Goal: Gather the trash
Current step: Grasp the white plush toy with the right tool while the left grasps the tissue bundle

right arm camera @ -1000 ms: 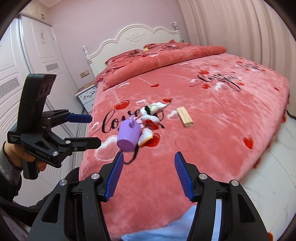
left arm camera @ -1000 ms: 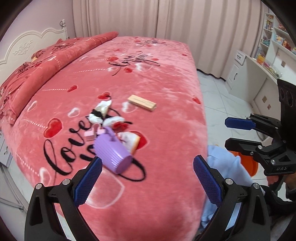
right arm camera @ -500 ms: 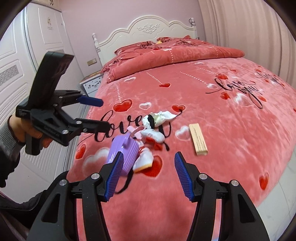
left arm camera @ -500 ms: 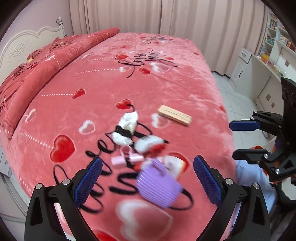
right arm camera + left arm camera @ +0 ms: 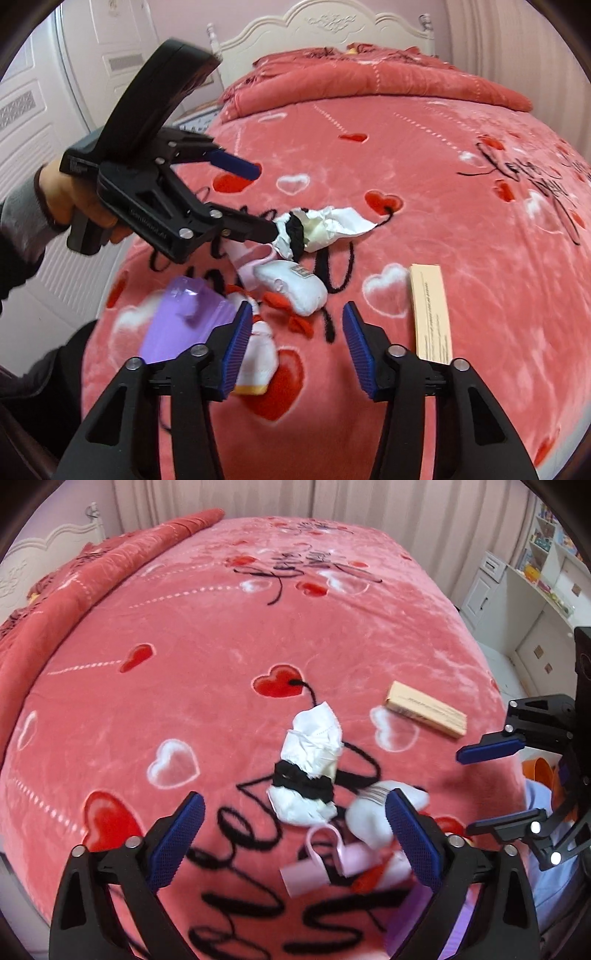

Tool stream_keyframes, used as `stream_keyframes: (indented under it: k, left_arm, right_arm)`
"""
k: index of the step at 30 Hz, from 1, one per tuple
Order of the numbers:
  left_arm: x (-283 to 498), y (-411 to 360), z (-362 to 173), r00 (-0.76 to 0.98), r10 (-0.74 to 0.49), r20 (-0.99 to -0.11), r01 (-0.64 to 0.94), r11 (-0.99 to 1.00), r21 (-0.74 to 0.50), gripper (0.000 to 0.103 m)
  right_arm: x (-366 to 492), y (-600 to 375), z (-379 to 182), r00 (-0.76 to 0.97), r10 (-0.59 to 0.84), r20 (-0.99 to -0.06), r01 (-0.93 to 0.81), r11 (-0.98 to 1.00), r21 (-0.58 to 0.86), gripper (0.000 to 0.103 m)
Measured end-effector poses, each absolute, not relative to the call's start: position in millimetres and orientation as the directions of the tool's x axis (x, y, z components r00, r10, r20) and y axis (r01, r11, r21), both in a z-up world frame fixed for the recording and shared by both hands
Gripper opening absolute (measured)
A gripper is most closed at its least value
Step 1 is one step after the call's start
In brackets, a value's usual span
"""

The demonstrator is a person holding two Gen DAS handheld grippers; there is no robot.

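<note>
Trash lies in a small heap on the red bed cover: crumpled white paper with a black band (image 5: pixel 310 764) (image 5: pixel 321 230), a white wrapper (image 5: pixel 373 818) (image 5: pixel 295 291), a pink strip (image 5: pixel 325 864), a white packet with red bits (image 5: pixel 258 354). A purple bin (image 5: pixel 184 321) lies on its side at the heap's left. A tan cardboard box (image 5: pixel 424 709) (image 5: pixel 430 310) lies apart. My left gripper (image 5: pixel 295 834) is open over the heap, its fingers either side of the paper. My right gripper (image 5: pixel 293 349) is open and empty just before the wrapper.
The bed (image 5: pixel 184 635) has a folded red quilt (image 5: pixel 369 81) at the white headboard (image 5: pixel 325 26). White wardrobe doors (image 5: pixel 44 110) stand beside the bed. A white desk with shelves (image 5: pixel 535 602) stands at the far side, and an orange object (image 5: pixel 539 775) is below the bed's edge.
Both grippers have moved in close over the trash heap. The left gripper has come forward past the purple bin. Both stay open.
</note>
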State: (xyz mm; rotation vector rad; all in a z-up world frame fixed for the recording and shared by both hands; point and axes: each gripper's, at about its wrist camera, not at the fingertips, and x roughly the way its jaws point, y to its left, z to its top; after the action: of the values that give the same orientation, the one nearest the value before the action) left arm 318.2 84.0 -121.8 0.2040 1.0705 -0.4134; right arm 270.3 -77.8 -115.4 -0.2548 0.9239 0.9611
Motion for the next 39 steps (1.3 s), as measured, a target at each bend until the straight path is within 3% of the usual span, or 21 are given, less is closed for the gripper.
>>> stream_keyframes:
  k: [3, 7, 15, 21, 24, 27, 29, 39]
  left_arm:
    - [328, 83, -136, 0.379, -0.242, -0.893, 0.451, 0.891, -0.049, 0.091]
    - [340, 84, -155, 0.320, -0.274, -0.907, 0.473, 0.876, -0.097, 0.080]
    - [347, 89, -165, 0.306, -0.310, -0.900, 0.496, 0.859, -0.127, 0.074]
    - [352, 90, -169, 0.296, -0.325, -0.898, 0.511, 0.848, -0.138, 0.072]
    - [357, 88, -173, 0.301, -0.326, -0.896, 0.503, 0.852, -0.141, 0.069]
    - [356, 90, -173, 0.306, -0.329, -0.893, 0.486, 0.861, -0.150, 0.059]
    - [354, 90, -169, 0.312, -0.329, -0.891, 0.481, 0.864, -0.150, 0.045]
    - [333, 84, -137, 0.357, -0.308, -0.882, 0.436, 0.890, -0.134, 0.043]
  right_arm:
    - [283, -70, -128, 0.209, 0.596, -0.775, -0.796, 0.565, 0.220, 0.049]
    - [293, -61, -141, 0.156, 0.607, -0.779, -0.803, 0.537, 0.258, 0.049]
    - [306, -46, -158, 0.117, 0.620, -0.775, -0.810, 0.512, 0.287, 0.049]
    - [311, -37, -163, 0.088, 0.640, -0.764, -0.821, 0.481, 0.308, 0.043]
    - [312, -34, -166, 0.094, 0.640, -0.762, -0.824, 0.480, 0.302, 0.036]
    - [313, -36, -167, 0.100, 0.643, -0.759, -0.818, 0.488, 0.306, 0.031]
    - [311, -41, -162, 0.117, 0.645, -0.755, -0.815, 0.496, 0.298, 0.031]
    - [288, -86, -125, 0.205, 0.645, -0.736, -0.770, 0.570, 0.285, 0.031]
